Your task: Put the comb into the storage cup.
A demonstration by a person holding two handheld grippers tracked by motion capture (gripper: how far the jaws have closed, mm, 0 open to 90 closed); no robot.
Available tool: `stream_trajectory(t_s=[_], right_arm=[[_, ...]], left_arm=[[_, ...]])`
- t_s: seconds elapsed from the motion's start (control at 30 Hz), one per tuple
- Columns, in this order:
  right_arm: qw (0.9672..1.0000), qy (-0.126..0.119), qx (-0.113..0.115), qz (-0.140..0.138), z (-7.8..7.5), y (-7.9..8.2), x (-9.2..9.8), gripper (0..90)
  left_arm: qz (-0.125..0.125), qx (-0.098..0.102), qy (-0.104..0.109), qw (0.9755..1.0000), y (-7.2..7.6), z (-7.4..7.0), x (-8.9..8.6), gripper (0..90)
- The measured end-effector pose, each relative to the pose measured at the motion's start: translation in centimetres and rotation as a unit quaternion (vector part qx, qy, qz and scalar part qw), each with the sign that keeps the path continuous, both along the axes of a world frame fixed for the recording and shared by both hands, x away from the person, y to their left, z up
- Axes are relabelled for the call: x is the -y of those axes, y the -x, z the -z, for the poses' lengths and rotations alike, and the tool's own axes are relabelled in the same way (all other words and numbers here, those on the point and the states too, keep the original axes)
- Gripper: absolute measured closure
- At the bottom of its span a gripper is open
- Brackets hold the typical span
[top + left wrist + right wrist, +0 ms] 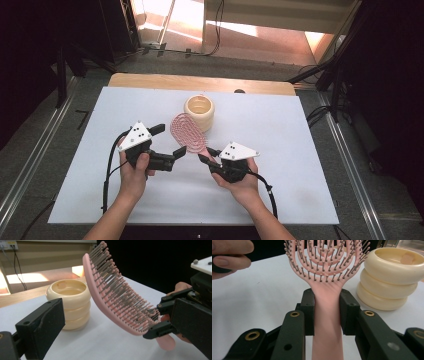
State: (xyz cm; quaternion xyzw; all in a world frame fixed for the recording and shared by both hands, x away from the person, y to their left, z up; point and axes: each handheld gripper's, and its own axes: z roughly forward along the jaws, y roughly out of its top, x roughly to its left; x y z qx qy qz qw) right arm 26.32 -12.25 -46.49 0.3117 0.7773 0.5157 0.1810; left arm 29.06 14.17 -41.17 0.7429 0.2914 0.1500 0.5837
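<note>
Beside the cup (199, 112), right gripper (206, 156) clamping brush (188, 131) handle, head tilted up, left gripper (169, 139) spread wide nearby, handle end hidden by jaws.

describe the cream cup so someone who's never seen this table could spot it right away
On the white table, look toward the far middle, just beyond the pink hairbrush that the right gripper holds up. The cup stands there: cream, open-topped, with bulging stacked-ring walls.
</note>
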Motion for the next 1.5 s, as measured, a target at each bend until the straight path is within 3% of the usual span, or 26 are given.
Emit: stream_trajectory(t_s=[0.2,0.3,0.57,1.1,1.5], right_arm=[[1.0,-0.001,0.006,-0.002,0.1,0.2,-0.4,67.4],[0.9999,-0.001,0.01,-0.004,0.0,0.3,-0.5,67.4],[0.9998,-0.001,0.018,-0.009,-0.1,0.6,-0.7,67.4],[0.9994,-0.001,0.032,-0.013,-0.3,0.9,-0.8,67.4],[0.9993,-0.002,0.036,-0.008,-0.3,1.0,-0.8,67.4]], left_arm=[[0.001,-0.006,0.015,0.9999,-0.3,-0.4,0.2,1.3],[-0.011,-0.008,0.012,0.9998,-0.4,-0.5,0.4,5.8],[-0.008,-0.019,0.01,0.9997,-0.6,-0.5,1.1,6.7],[-0.016,-0.048,0.008,0.9987,-1.2,-0.6,2.1,23.6],[-0.013,-0.068,0.021,0.9974,-1.5,-0.5,2.4,28.3]])
